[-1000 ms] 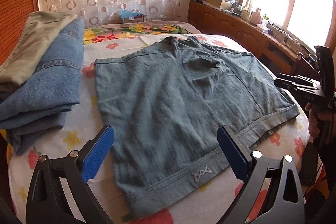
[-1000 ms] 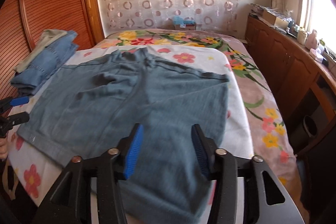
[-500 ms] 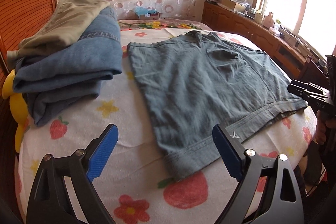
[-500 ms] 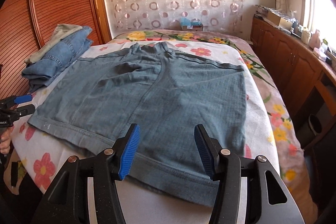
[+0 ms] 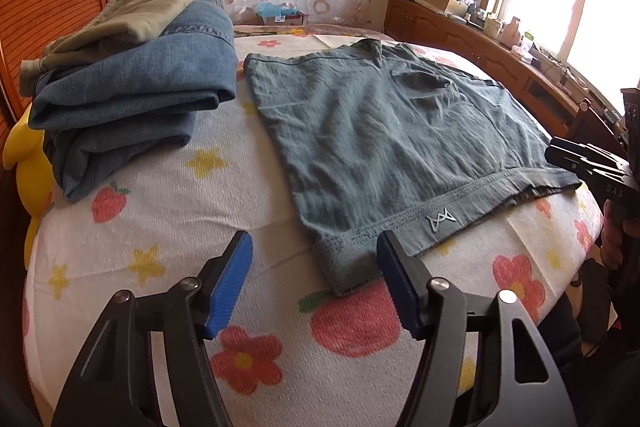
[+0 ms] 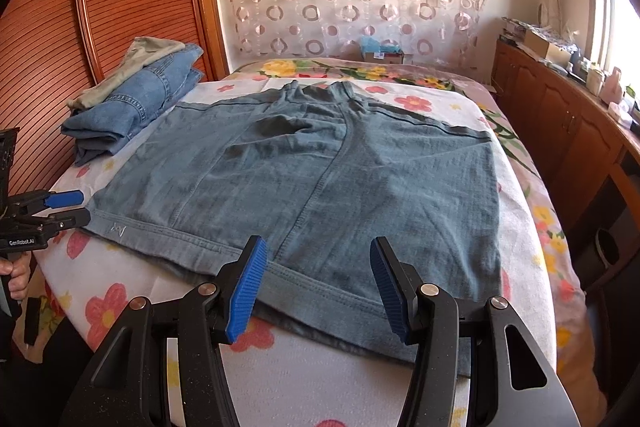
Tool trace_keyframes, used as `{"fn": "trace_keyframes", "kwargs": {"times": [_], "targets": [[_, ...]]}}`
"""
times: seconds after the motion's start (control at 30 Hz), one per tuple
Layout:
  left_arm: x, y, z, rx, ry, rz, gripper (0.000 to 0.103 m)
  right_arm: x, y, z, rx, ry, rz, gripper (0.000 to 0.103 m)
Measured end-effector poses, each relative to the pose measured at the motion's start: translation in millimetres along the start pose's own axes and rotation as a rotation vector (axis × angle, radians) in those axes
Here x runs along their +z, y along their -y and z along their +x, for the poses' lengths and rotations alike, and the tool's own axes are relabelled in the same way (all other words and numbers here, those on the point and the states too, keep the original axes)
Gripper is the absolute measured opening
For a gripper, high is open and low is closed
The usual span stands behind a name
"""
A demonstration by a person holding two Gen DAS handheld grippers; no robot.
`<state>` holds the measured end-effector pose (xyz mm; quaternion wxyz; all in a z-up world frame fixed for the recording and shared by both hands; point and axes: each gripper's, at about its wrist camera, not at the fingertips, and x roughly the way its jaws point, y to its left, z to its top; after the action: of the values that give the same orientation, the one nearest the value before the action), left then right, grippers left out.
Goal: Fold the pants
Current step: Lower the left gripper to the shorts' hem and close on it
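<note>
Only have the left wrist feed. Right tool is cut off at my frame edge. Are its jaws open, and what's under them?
Observer: Open. In its own view the right tool hangs over the near edge of the pants, right of the centre seam, with its pads not pressing the cloth.
Operator: How does my left tool sit, seen side on?
Observer: The left tool has one finger above the other, jaws closing. Its tips are at the near left corner of the pants, and the pads are not on the cloth yet.
</note>
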<state>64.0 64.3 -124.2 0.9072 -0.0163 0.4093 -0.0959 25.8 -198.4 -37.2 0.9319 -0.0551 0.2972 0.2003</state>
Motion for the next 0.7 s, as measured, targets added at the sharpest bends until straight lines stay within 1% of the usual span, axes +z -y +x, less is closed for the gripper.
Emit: {"fn": "trace_keyframes", "kwargs": {"times": [0.03,0.13,0.27,0.33,0.53,0.63,0.7], "targets": [[-0.9,0.2,0.0,-0.003,0.001,-0.003,0.057,-0.2,0.2,-0.1,0.001,-0.001,-0.002,0.056],[-2.1,3.2,1.0,-0.008,-0.001,0.005,0.051,0.4,-0.3,0.8,0.001,-0.001,-0.005,0.056],[-3.1,9.4,2.2,-0.007,0.004,0.025,0.046,-0.1,1.7,1.6,0.0,-0.002,-0.001,0.056],[-2.7,13.1,3.0,-0.014,0.005,0.039,0.041,-0.6,2.2,2.8,0.0,-0.004,0.003,0.056],[0.8,14.6,2.5,-0.025,0.02,0.039,0.02,-2.3,4.8,0.7,-0.002,0.001,0.016,0.056],[3.2,17.5,0.9,-0.021,0.034,0.048,0.012,-4.0,4.8,-1.6,-0.003,0.008,0.018,0.056],[6.3,21.9,-1.0,-0.027,0.048,0.064,0.011,-5.4,5.8,-0.9,-0.005,0.009,0.024,0.056]]}}
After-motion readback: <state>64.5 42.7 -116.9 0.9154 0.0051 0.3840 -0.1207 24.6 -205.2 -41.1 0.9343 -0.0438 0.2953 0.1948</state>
